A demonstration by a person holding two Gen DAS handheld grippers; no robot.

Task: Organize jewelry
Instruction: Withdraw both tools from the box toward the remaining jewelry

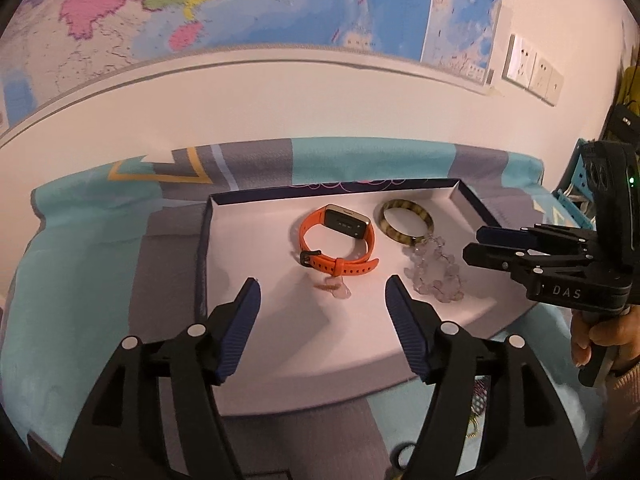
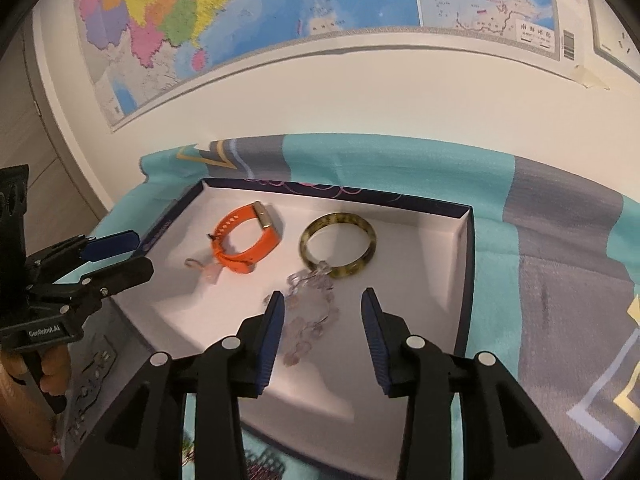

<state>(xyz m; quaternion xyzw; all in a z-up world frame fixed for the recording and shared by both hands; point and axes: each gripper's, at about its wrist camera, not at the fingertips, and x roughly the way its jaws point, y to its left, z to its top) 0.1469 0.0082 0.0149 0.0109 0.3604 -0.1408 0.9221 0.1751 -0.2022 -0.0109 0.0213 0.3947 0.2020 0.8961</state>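
Left gripper (image 1: 322, 286) hovers low over the near part of the white-lined box (image 2: 466, 264), fingers spread wide and empty; right gripper (image 2: 322, 296) likewise apart and empty, straddling the near end of the pale crystal bead bracelet (image 2: 310, 316). Just beyond the left gripper lies a small pink pendant (image 1: 334, 288), touching or just beside the orange smartwatch (image 1: 340, 240); the bead bracelet's far end overlaps the mottled green-brown bangle (image 1: 406, 220). Box sits on a teal-and-grey cloth (image 2: 560, 240), with a wall map (image 2: 240, 12) behind.
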